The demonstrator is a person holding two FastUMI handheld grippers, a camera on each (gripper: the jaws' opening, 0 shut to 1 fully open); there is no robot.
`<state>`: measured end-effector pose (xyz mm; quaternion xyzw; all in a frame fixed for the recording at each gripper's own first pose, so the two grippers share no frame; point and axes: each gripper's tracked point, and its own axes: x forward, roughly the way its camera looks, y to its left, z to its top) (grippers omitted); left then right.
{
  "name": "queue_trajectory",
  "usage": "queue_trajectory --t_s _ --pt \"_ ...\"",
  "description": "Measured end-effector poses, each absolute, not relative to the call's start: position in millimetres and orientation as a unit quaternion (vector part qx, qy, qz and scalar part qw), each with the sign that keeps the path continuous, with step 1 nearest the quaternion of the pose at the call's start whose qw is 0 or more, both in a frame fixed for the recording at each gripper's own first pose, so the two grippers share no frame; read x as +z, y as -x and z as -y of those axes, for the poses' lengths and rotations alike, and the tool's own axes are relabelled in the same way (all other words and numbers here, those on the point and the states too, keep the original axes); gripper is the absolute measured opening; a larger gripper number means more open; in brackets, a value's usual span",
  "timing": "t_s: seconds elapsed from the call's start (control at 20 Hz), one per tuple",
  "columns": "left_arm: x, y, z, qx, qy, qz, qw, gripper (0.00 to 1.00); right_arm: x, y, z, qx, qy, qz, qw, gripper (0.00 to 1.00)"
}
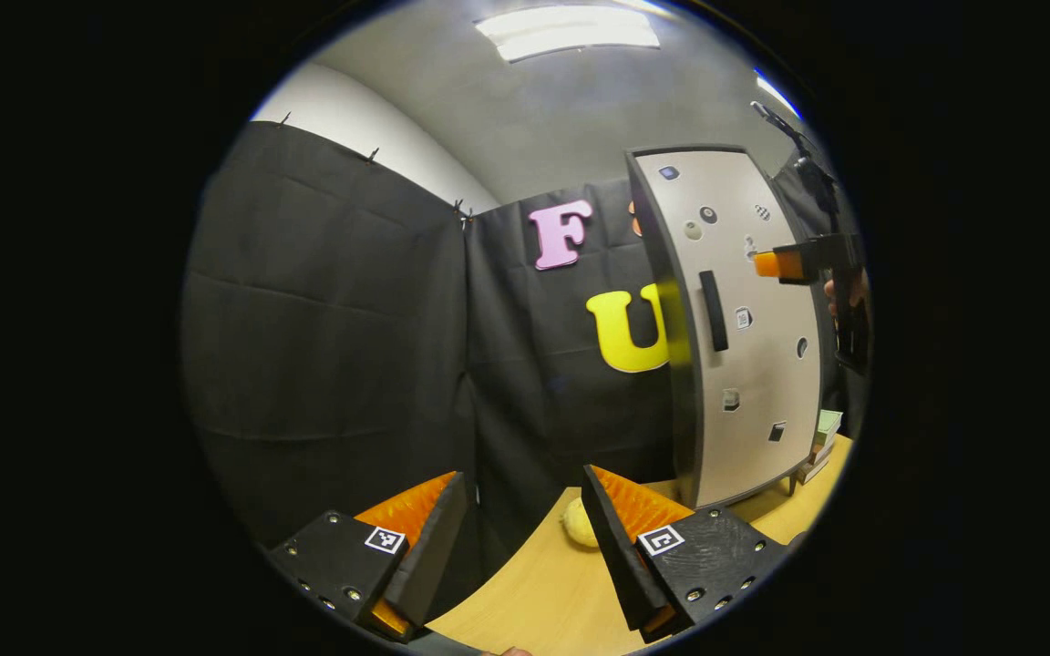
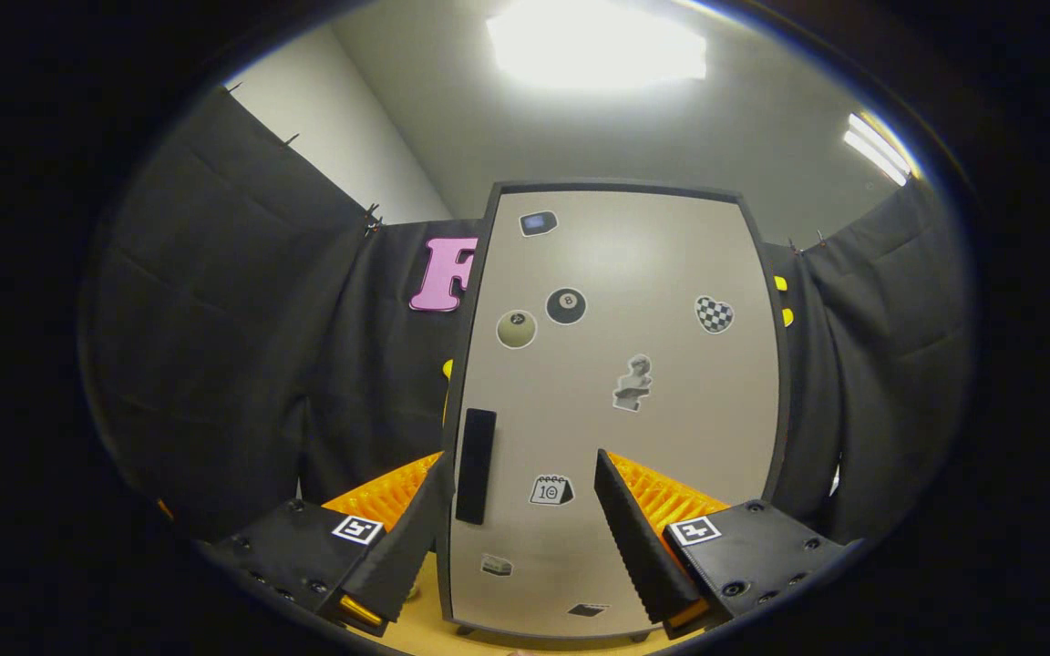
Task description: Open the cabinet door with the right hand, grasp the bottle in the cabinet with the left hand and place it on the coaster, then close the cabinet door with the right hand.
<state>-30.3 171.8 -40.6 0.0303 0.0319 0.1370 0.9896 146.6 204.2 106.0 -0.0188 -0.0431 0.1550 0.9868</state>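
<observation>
The cabinet [image 2: 616,410] stands toward the table's [image 1: 534,592] far right edge, door shut, so the bottle stays hidden. The right gripper [image 2: 518,510], jaws spread, faces the handle [image 2: 476,465]; next it must pinch that. The left gripper [image 1: 525,528] waits open.

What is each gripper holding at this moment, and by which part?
Nothing. The left gripper is open over the table, and the right gripper is open in front of the shut cabinet door, near its handle.
</observation>
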Motion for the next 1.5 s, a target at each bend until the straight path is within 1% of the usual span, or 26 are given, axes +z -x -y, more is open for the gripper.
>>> queue_trajectory --t_s 0.4,0.45,0.65,0.7,0.75,0.85,0.9,0.95,1.0,1.05,1.15,1.25,1.3,1.35,1.5 --pt "-53.1 53.0 -228.4 0.187 -0.040 -0.052 0.980 0.74 74.6 -199.1 -245.4 0.152 0.025 -0.015 0.988 0.97" --pt "-54.9 54.4 -232.3 0.193 -0.042 -0.053 0.979 0.74 69.4 -204.8 -250.5 0.151 0.028 -0.023 0.988 0.98" --pt "-63.0 68.1 -262.3 0.218 -0.045 -0.064 0.973 0.74 51.7 -226.3 -267.4 0.144 0.030 -0.048 0.988 0.96" --pt "-64.4 70.4 -266.8 0.221 -0.046 -0.066 0.972 0.74 48.7 -232.0 -270.7 0.142 0.034 -0.051 0.988 0.79" --pt "-65.5 71.6 -270.5 0.224 -0.047 -0.067 0.971 0.74 45.1 -238.2 -274.0 0.139 0.037 -0.059 0.988 0.75" --pt "-66.0 73.8 -276.5 0.229 -0.049 -0.069 0.970 0.74 37.0 -247.7 -280.2 0.137 0.040 -0.075 0.987 0.70" --pt "-67.0 73.9 -278.0 0.229 -0.049 -0.069 0.970 0.74 32.5 -252.1 -282.7 0.136 0.041 -0.084 0.986 0.70" --pt "-69.1 74.0 -280.2 0.229 -0.050 -0.071 0.970 0.74 29.4 -254.7 -277.5 0.117 0.042 -0.090 0.988 0.69" --pt "-69.4 74.7 -281.9 0.229 -0.050 -0.071 0.969 0.74 29.2 -255.8 -282.5 0.120 0.037 -0.090 0.988 0.49" --pt "-69.1 75.2 -283.9 0.230 -0.050 -0.070 0.969 0.74 29.1 -255.7 -282.1 0.114 0.034 -0.089 0.989 0.47" --pt "-69.8 74.0 -284.0 0.229 -0.048 -0.070 0.970 0.75 30.3 -255.1 -280.7 0.110 0.015 -0.095 0.989 0.35" --pt "-69.4 72.0 -281.4 0.226 -0.049 -0.068 0.971 0.75 30.2 -253.0 -282.3 0.118 0.000 -0.105 0.987 0.19" --pt "-68.9 69.5 -280.2 0.224 -0.048 -0.067 0.971 0.74 30.3 -251.3 -280.3 0.124 0.001 -0.105 0.987 0.19" --pt "-69.3 67.0 -278.0 0.221 -0.047 -0.065 0.972 0.74 30.2 -250.7 -280.2 0.133 0.003 -0.107 0.985 0.14" --pt "-68.7 50.2 -271.3 0.209 -0.045 -0.060 0.975 0.74 31.9 -239.7 -280.3 0.163 0.007 -0.108 0.981 0.13"
